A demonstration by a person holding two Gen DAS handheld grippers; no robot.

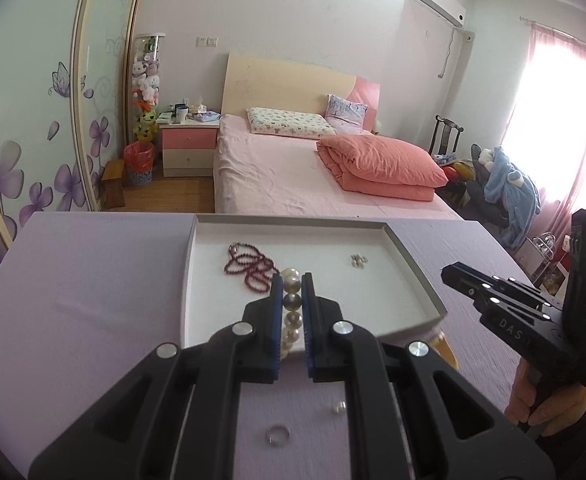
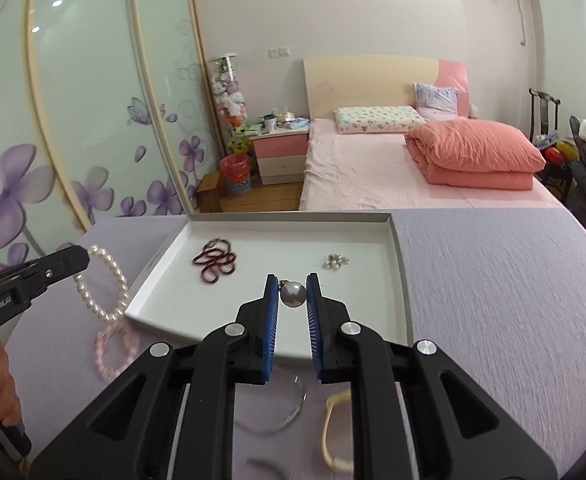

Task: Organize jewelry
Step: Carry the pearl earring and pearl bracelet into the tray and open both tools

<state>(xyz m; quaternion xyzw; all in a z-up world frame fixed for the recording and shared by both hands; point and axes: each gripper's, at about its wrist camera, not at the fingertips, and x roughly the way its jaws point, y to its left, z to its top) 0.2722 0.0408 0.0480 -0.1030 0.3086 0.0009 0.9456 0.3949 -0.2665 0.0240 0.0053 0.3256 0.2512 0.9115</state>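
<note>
I've got two pieces in hand, both mid-carry toward the tray (image 2: 403,276), so I'd call the job roughly half done. Already in the tray: red beads (image 2: 214,261) far left and a small cluster of silver bits (image 2: 335,261) far right. My left tool (image 1: 292,276) is clamped on the pearl bracelet (image 1: 291,312), which hangs off its tip over the tray's left edge in the right cam. My right tool (image 2: 291,278) is clamped on a grey pearl (image 2: 293,294) w/ a small metal cap, over the near part of the tray. Still out on the worktop (image 2: 493,300): pink bracelet (image 2: 115,350) just left of the tray, a clear bangle (image 2: 281,408) and a cream band (image 2: 333,432) near me, plus a ring (image 1: 277,436) and a small pearl bit (image 1: 339,407) seen in the left cam. Nothing blocks the drop; the tray's middle is bare. The near tray corner seems to sit raised on sth, can't tell what. Bed (image 1: 285,168) and room clutter are well behind, no bother.
</note>
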